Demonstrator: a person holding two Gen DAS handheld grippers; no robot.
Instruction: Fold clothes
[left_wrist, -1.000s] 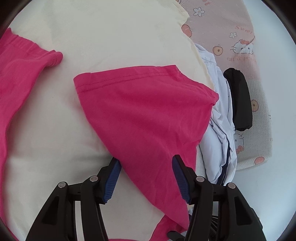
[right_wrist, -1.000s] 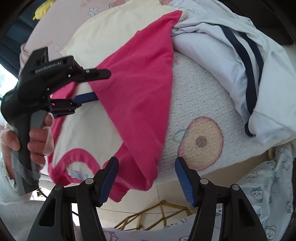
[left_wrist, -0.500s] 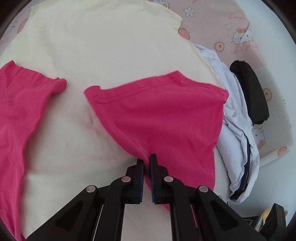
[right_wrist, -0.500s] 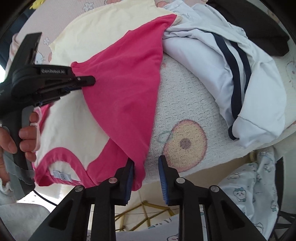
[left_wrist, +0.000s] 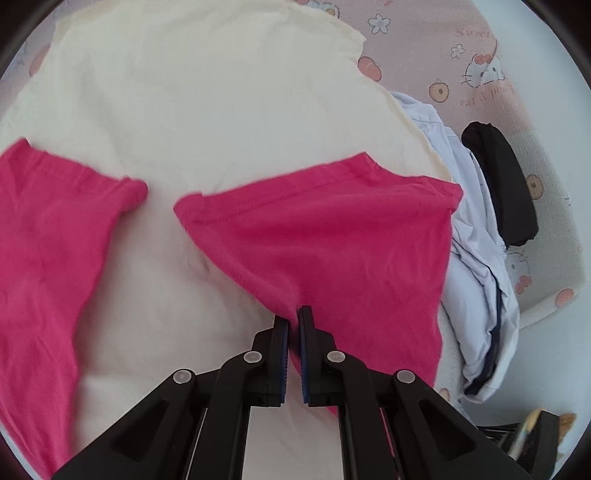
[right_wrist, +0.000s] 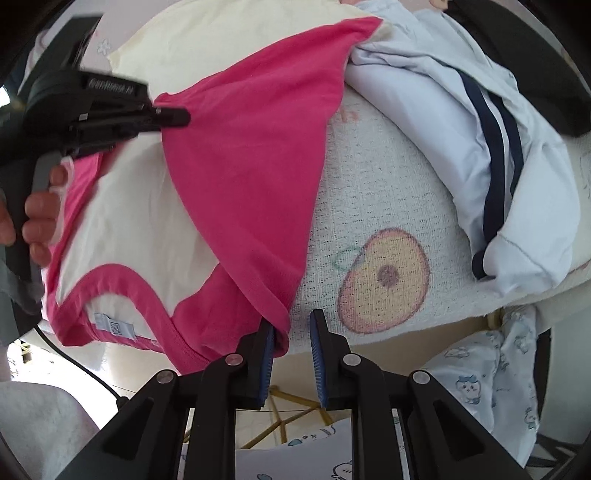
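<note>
Cream shirt (left_wrist: 207, 110) with pink sleeves lies spread flat, filling the centre and upper left of the left wrist view; its neckline and label show at lower left of the right wrist view. Right-hand pink sleeve (left_wrist: 332, 236) is already turned in over the cream body, the other pink sleeve (left_wrist: 48, 236) at the left edge likewise lies inward. So the fold looks early: sleeves in hand, body not yet folded over.

Left gripper (left_wrist: 293, 325): jaws pressed together, pinching the sleeve's lower edge. Right gripper (right_wrist: 291, 332): jaws have just been closing on the sleeve's near corner; pink cloth sits against the left pad, a gap remains to the right pad, so not clamped yet.

Around it: a pale blue garment (right_wrist: 480, 147) with navy stripes bunched at the right, still unfolded, and a black item (left_wrist: 498, 184) beyond it. All on a bed with a pink-and-white cartoon blanket (right_wrist: 384, 229), apple print. More printed cloth (right_wrist: 491, 373) hangs below the bed edge at lower right.
</note>
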